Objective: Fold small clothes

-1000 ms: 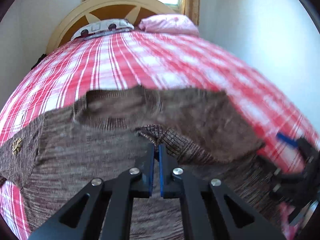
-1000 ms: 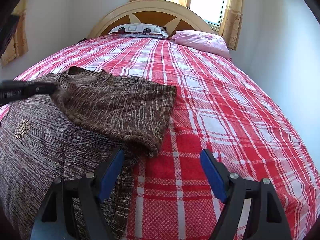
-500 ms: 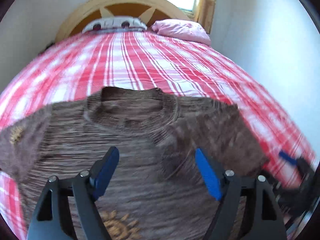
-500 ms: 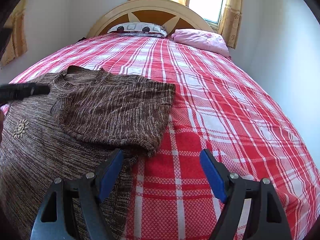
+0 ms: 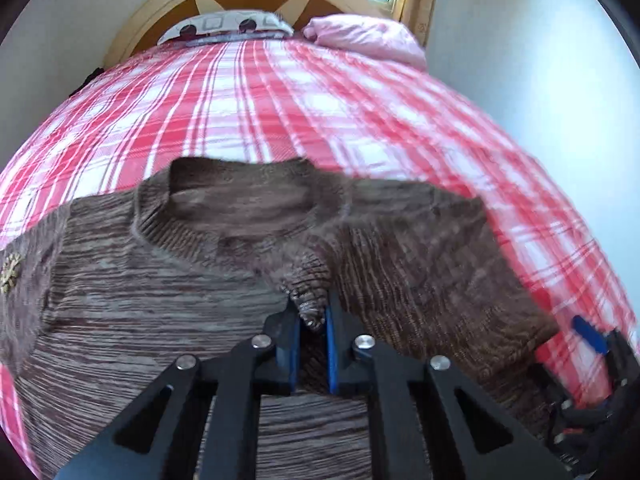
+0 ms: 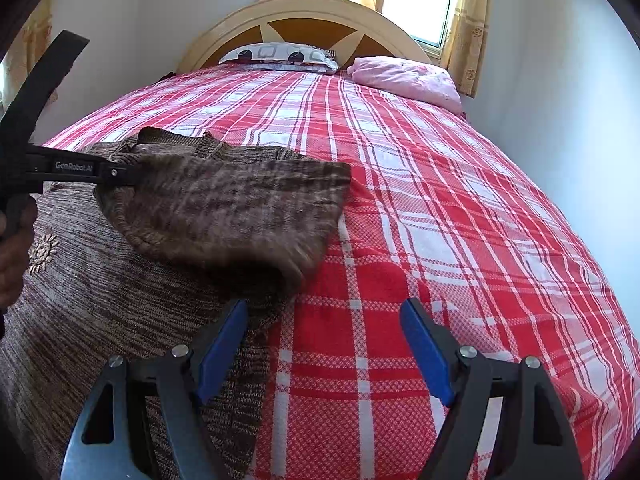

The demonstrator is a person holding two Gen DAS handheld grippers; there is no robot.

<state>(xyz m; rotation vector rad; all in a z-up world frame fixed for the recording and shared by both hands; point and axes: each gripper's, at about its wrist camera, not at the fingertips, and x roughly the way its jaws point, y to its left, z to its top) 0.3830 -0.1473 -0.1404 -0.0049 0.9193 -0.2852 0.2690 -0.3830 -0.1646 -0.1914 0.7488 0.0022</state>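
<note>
A brown knitted sweater (image 5: pixel 140 288) lies face up on the bed, collar toward the headboard. Its right sleeve (image 6: pixel 224 208) is folded across the chest. My left gripper (image 5: pixel 313 320) is shut on the sleeve's ribbed cuff (image 5: pixel 308 296) and holds it a little above the sweater body; it also shows in the right wrist view (image 6: pixel 132 174). My right gripper (image 6: pixel 324 340) is open and empty, low over the sweater's right edge and the bedspread; it shows in the left wrist view (image 5: pixel 592 344) at the right.
The bed has a red and white checked bedspread (image 6: pixel 440 200). A patterned pillow (image 6: pixel 280 56) and a pink pillow (image 6: pixel 404 76) lie by the curved wooden headboard (image 6: pixel 308 16). A white wall runs along the bed's right side.
One second ago my left gripper was shut, half a second ago it was open above the sweater. Now it is shut on the sleeve cuff. The right gripper has stayed put.
</note>
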